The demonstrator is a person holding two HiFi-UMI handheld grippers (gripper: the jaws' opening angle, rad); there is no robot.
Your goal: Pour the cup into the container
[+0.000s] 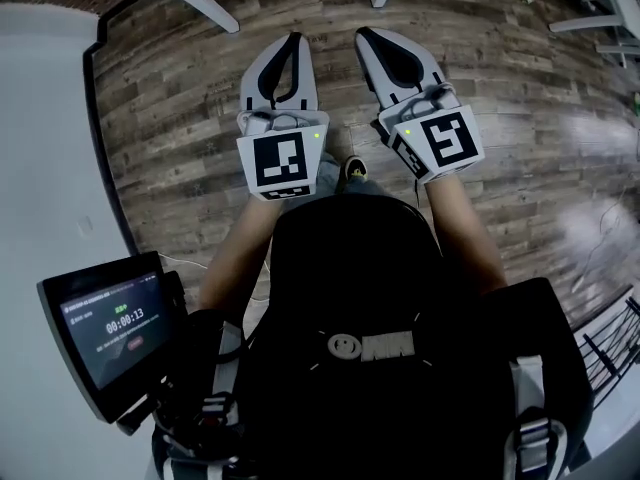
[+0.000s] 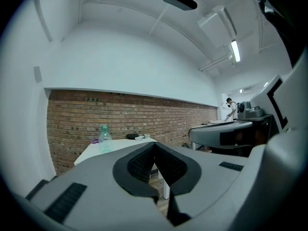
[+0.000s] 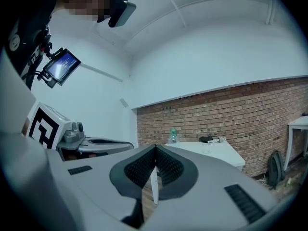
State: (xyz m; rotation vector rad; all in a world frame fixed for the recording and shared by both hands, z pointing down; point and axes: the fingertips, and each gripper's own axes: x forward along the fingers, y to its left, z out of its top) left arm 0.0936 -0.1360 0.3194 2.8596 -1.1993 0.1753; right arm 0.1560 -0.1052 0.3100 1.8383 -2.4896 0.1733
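Observation:
In the head view both grippers are held out over a wooden floor (image 1: 520,118), with no cup or container near them. My left gripper (image 1: 292,40) is shut with nothing in it, and its jaws meet at the tip in the left gripper view (image 2: 154,144). My right gripper (image 1: 362,34) is also shut and empty (image 3: 155,147). Far ahead a white table (image 3: 219,153) stands against a brick wall. A clear bottle with a green cap (image 3: 173,135) stands on it (image 2: 105,134), beside a faint small clear cup (image 3: 206,148) and a dark object (image 3: 208,139).
A tablet screen (image 1: 110,333) hangs at my lower left, and a black pack (image 1: 400,368) covers my chest. White table legs (image 1: 200,0) stand on the floor ahead. A white wall (image 1: 40,168) runs along the left. A second white table (image 3: 301,124) and a dark bag (image 3: 275,163) are at the right.

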